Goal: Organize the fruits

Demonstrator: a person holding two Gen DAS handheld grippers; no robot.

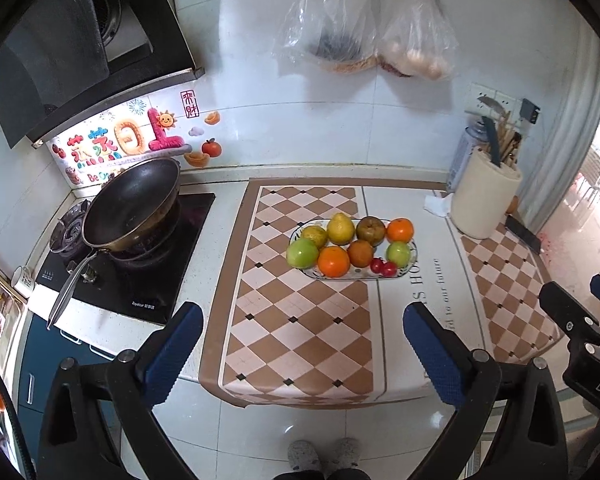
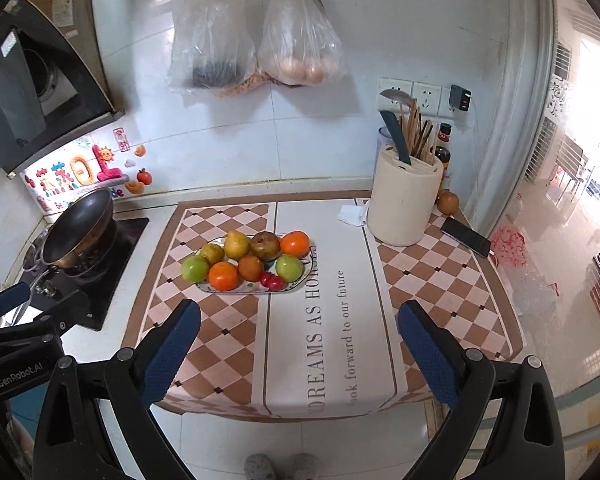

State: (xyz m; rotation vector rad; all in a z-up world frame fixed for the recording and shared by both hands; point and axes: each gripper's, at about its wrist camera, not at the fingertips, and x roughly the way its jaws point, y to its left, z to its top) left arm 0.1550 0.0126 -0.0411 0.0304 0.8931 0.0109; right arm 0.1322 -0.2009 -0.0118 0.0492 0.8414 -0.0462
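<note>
A white kitchen counter (image 2: 204, 196) runs along the tiled wall, with a checkered brown-and-cream mat (image 2: 452, 280) spread over most of it. At far left a black range hood (image 1: 60, 52) hangs over a dark wok (image 1: 134, 204) sitting on the gas hob (image 1: 172, 264). Two clear plastic bags (image 2: 256, 40) hang on the far wall above the counter. At far right stands a cream utensil holder (image 2: 404, 204) with chopsticks and a knife, a black phone (image 2: 465, 236) lying just beside it and a crumpled tissue (image 2: 352, 215) on its left. Mid-mat sits the oval fruit plate (image 1: 404, 272), holding oranges, green apples, pears and small red fruits. Nothing lies between it and the grippers. The left gripper (image 1: 302, 344) and right gripper (image 2: 298, 340) both hover near the counter's front edge, jaws spread wide and empty.
</note>
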